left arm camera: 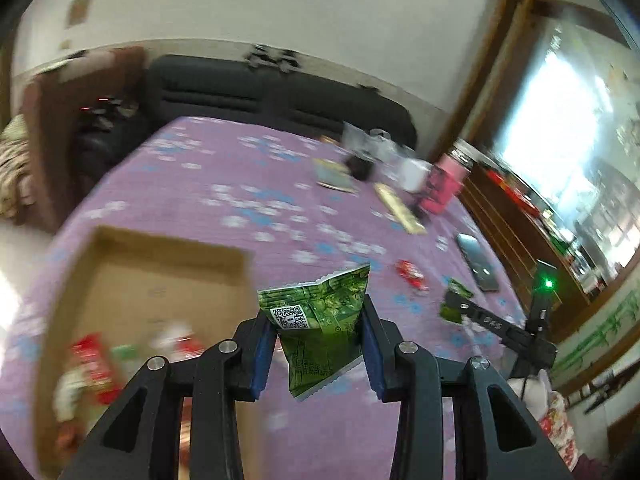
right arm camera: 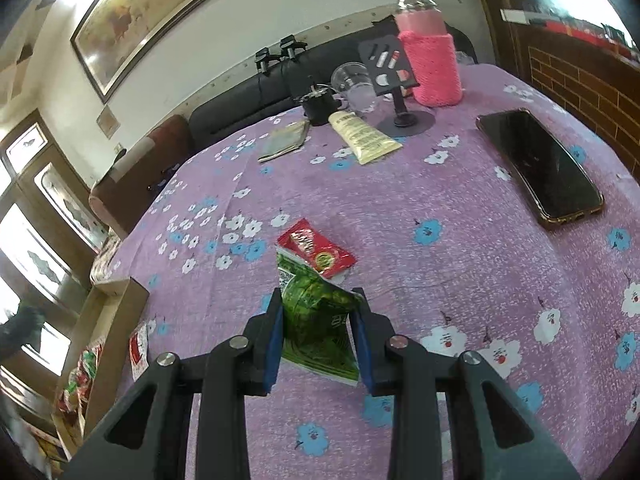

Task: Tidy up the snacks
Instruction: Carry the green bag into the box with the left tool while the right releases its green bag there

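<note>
My left hand-held gripper point(left arm camera: 320, 320) clamps a green snack packet point(left arm camera: 320, 332) above the purple floral table point(left arm camera: 240, 184) beside the cardboard box point(left arm camera: 160, 280); my right hand-held gripper point(right arm camera: 318, 312) pinches another green packet point(right arm camera: 320, 328) on the table, touching a red packet point(right arm camera: 316, 248). Black sofa point(left arm camera: 260, 92) behind.

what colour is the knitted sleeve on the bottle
Pink. The sleeve shows best in the right wrist view.

From the left wrist view the cardboard box point(left arm camera: 160, 276) smeared with motion, its near wall cut off at the lower edge, and the packets point(left arm camera: 92, 364) inside were only red, white and green blurs (no labels readable). From the right wrist view the box point(right arm camera: 108, 320) ran off the left, its contents half hidden behind its wall.
</note>
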Demonstrator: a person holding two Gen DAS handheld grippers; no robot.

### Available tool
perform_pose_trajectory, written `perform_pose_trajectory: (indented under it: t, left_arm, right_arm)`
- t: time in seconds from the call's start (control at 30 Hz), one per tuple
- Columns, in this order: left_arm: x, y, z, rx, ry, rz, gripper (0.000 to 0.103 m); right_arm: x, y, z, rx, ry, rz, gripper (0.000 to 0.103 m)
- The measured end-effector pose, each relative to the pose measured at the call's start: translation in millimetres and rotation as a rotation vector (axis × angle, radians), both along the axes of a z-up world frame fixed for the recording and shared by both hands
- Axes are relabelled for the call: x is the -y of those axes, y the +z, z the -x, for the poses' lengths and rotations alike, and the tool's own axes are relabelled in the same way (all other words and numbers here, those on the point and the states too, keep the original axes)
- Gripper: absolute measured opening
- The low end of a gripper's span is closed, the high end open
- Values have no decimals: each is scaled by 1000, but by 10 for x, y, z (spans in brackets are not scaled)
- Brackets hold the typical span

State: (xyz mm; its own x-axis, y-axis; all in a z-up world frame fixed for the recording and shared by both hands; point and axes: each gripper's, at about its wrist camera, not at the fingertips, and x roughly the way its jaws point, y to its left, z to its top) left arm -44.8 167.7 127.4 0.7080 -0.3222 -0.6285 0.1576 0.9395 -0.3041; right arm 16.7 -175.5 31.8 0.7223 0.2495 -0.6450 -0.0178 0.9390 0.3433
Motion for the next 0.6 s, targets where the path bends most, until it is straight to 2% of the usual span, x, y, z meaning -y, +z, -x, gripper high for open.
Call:
perform_pose_trajectory:
  t: [0.1, 0.2, 0.4, 0.6]
  left_arm:
    - [-411, 27, 129, 2, 73, -20, 41]
    - [-739, -28, 134, -25, 115, -14, 41]
    - [-1011, -270, -49, -69, 145, -29, 41]
    - [-1262, -493, -323, -110, 193, -15, 41]
  right_arm:
    - [-248, 103, 58, 11, 45, 22, 30]
    - [-684, 254, 125, 14, 151, 10, 30]
    - [-1676, 454, 107, -6, 356, 27, 30]
    - [-2520, 422, 58, -42, 482, 79, 30]
